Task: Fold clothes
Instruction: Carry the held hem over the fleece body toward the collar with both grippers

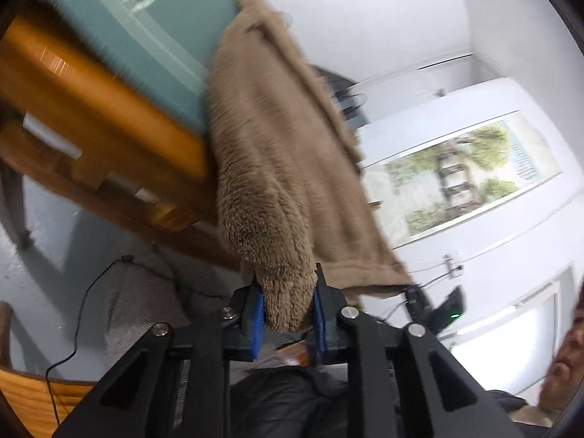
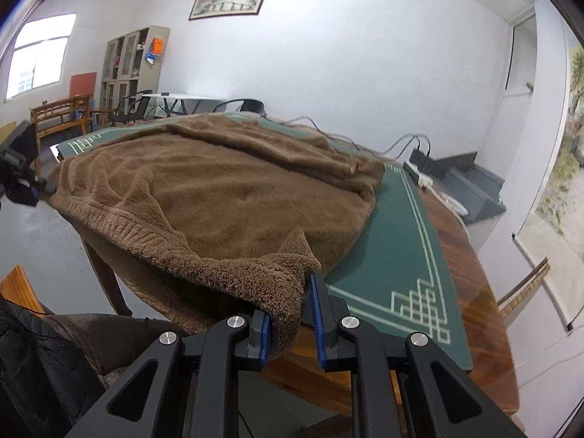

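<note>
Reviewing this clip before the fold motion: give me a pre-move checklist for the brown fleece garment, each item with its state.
1. Left gripper clamped on the brown fleece garment: ok, fabric fills the gap between the blue pads.
2. Right gripper clamped on the near corner: ok, though only a thin fold is pinched.
3. Garment lying flat: not ok, wrinkled, near edge hanging off the table.
4. Green mat free beside the garment: ok.
5. Cables at the far edge apart from the fabric: cannot tell.
</note>
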`<state>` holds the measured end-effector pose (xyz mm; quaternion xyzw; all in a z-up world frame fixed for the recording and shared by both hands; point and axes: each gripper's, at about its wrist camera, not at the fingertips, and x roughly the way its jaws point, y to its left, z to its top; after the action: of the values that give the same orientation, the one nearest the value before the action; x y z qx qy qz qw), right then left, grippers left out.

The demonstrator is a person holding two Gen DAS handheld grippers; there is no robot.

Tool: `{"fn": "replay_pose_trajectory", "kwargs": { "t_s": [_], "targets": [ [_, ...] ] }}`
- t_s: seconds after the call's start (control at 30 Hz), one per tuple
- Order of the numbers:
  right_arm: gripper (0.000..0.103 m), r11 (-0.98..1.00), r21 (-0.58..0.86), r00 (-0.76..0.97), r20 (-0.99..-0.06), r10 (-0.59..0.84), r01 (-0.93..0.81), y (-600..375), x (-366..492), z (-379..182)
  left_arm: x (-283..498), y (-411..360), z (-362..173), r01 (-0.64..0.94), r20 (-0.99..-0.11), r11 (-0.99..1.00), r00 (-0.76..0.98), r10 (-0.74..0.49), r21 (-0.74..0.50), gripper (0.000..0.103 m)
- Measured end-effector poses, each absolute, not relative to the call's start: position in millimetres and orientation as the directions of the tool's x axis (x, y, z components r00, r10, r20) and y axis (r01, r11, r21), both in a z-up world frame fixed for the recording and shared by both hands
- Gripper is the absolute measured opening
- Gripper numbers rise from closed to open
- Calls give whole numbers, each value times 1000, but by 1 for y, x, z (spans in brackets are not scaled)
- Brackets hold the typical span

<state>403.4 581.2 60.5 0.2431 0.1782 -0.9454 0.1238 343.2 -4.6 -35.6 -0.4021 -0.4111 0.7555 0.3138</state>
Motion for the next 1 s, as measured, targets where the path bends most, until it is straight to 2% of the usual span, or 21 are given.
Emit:
{"fn": "replay_pose_trajectory", "kwargs": {
  "t_s": [0.1,0.2,0.4,0.7,1.0],
  "targets": [
    [18,-900,-290,-863,-481,-156,324,580,406,68,340,-10,-3,-212,-278,-436,-518,809,-875,24],
    [18,-896,-301,-874,-458,-164,326,579,406,76,335,-9,29,-276,-250,-451,-541,803,-849,24],
    [18,-900,-301,-893,-416,-172,314,579,393,96,302,2,65,-345,-238,-477,-549,801,-809,24],
    [18,-899,-320,-906,-390,-163,299,582,358,126,253,-6,80,-318,-250,-500,-583,773,-805,24],
    [18,-902,-331,-924,-350,-155,277,579,302,167,201,-11,125,-354,-219,-520,-622,751,-777,24]
  ]
}}
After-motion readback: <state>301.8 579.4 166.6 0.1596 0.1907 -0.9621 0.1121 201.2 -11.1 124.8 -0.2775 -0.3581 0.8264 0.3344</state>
